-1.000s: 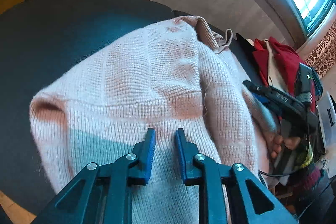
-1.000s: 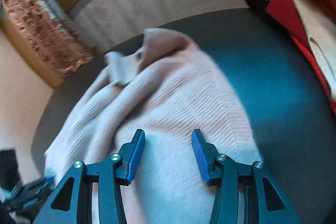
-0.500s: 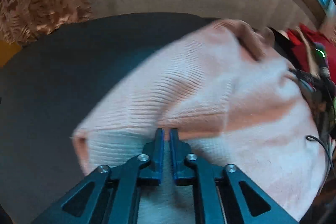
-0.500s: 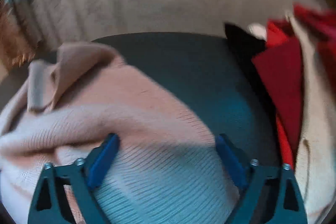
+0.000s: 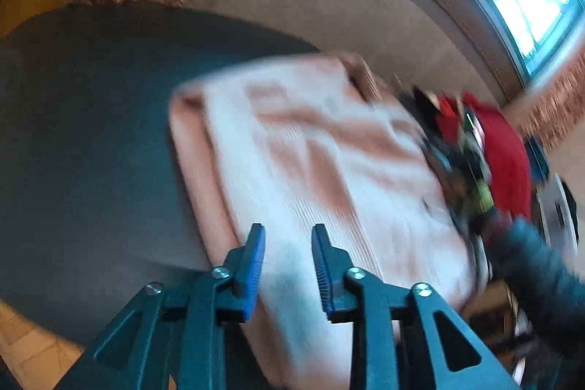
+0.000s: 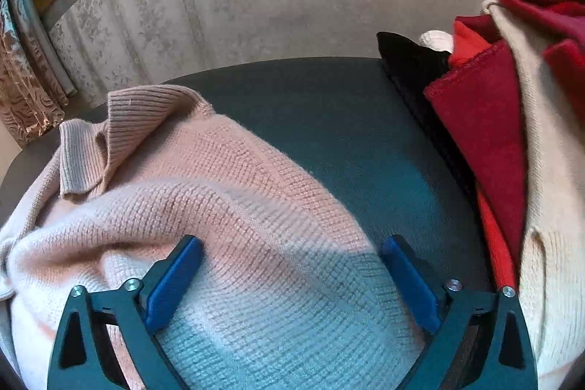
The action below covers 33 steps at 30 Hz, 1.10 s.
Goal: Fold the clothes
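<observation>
Left tongs (image 5: 285,243) have parted off the pink sweater (image 5: 321,170); right tongs (image 6: 292,262) gape wide over its edge.

The left gripper (image 5: 286,253), jaws parted, hangs over the folded pink sweater (image 5: 314,167) (blurred) on the dark table (image 5: 91,134).

Both tongs (image 5: 286,262) (image 6: 290,280) have dark teal frames, silver screws and ribbed blue pads (image 6: 172,284).

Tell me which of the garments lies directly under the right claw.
The pale pink knit sweater, spread flat on the dark table. The red, black and cream garments are piled at the right.
</observation>
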Each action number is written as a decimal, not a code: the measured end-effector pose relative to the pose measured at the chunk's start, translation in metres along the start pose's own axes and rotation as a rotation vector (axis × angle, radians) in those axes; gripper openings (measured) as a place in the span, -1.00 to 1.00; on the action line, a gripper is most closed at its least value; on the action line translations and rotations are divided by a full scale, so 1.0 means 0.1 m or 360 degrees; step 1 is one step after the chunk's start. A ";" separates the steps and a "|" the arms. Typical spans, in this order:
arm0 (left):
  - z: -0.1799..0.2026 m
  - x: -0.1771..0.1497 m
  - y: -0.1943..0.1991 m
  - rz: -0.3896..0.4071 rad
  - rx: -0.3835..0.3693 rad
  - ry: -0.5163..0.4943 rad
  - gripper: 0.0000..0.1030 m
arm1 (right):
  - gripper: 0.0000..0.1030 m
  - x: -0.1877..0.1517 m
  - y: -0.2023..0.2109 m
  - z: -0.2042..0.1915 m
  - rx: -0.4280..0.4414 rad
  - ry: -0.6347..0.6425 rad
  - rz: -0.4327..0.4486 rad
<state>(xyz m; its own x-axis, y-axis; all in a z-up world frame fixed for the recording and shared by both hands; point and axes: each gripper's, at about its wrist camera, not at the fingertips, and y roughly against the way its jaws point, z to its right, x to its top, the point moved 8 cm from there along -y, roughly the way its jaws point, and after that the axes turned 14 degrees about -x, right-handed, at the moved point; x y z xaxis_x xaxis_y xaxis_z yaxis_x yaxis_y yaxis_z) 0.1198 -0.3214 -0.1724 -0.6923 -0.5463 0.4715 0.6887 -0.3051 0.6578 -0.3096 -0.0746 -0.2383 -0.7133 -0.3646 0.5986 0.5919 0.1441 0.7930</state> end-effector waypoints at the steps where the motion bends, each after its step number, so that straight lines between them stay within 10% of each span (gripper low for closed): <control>1: 0.07 -0.14 -0.01 -0.0032 0.0020 -0.0014 -0.48 | 1.00 -0.03 0.01 0.01 -0.0012 -0.0003 -0.0004; 11: 0.49 -0.52 -0.10 -0.0032 0.0189 -0.0193 -0.44 | 0.98 -0.19 0.28 0.16 -0.0119 -0.0105 -0.0083; 23: 0.55 -0.66 -0.67 -0.0193 0.0489 -0.0637 -0.26 | 0.99 -0.81 1.21 -0.77 0.0200 -0.0010 0.0144; 27: 0.45 -0.59 -0.55 -0.0165 0.0383 -0.0516 -0.87 | 1.00 -0.91 1.07 -0.78 0.0161 0.0086 0.0090; 33: 0.02 -0.19 0.02 0.0058 0.0099 -0.0084 -0.91 | 1.00 -0.93 1.01 -0.78 0.0215 0.0058 0.0089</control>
<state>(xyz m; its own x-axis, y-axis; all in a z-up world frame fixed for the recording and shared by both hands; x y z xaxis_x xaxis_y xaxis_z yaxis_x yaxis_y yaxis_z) 0.1342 -0.3098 -0.1784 -0.6784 -0.5138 0.5252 0.7002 -0.2356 0.6739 -0.1541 -0.0983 -0.2229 -0.6650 -0.3853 0.6398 0.5727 0.2868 0.7680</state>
